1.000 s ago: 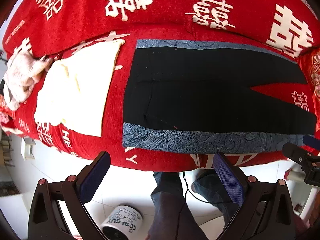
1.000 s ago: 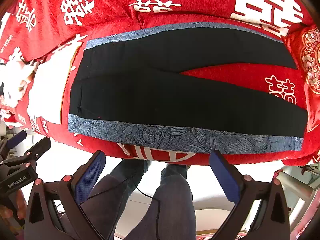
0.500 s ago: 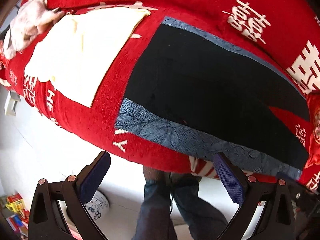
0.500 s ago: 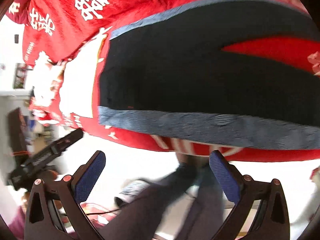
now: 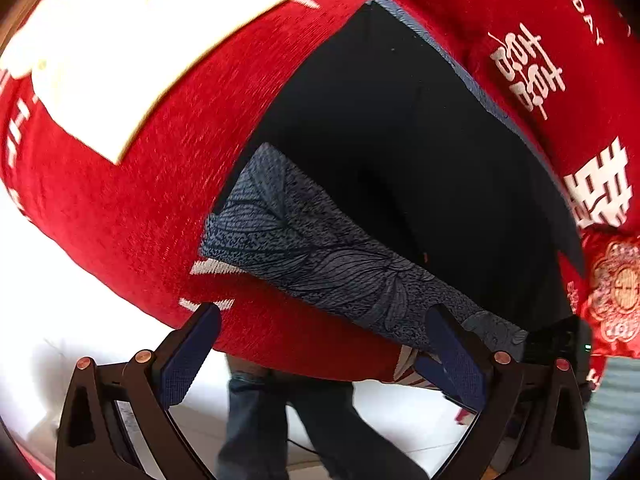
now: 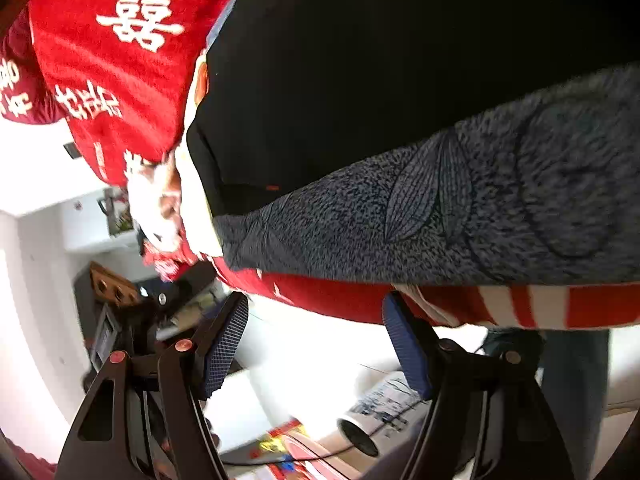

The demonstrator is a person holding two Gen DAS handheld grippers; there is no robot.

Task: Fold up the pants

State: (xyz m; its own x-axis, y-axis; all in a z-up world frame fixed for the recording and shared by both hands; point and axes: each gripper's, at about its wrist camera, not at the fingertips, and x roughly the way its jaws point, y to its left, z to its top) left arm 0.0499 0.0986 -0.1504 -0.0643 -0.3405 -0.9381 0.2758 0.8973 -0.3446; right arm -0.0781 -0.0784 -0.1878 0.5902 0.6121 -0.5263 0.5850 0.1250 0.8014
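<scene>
Black pants [image 5: 400, 140] with a blue-grey leaf-patterned side stripe [image 5: 320, 264] lie flat on a red cover with white characters [image 5: 140, 208]. My left gripper [image 5: 320, 344] is open and empty, its fingers at the cover's near edge just below the stripe near the waist corner. In the right wrist view the pants [image 6: 380, 60] and stripe [image 6: 460, 208] fill the frame close up. My right gripper [image 6: 316, 328] is open and empty, just below the stripe at the near edge.
A cream cloth [image 5: 132, 40] lies on the cover left of the pants. A red embroidered cushion [image 5: 612, 292] sits at the right. The person's legs [image 5: 280, 420] stand below the edge. A cup [image 6: 376, 420] and clutter lie on the floor.
Both grippers have moved in close to the near edge of the pants and tilted. The right one has swung left toward the waist end. Both stay open.
</scene>
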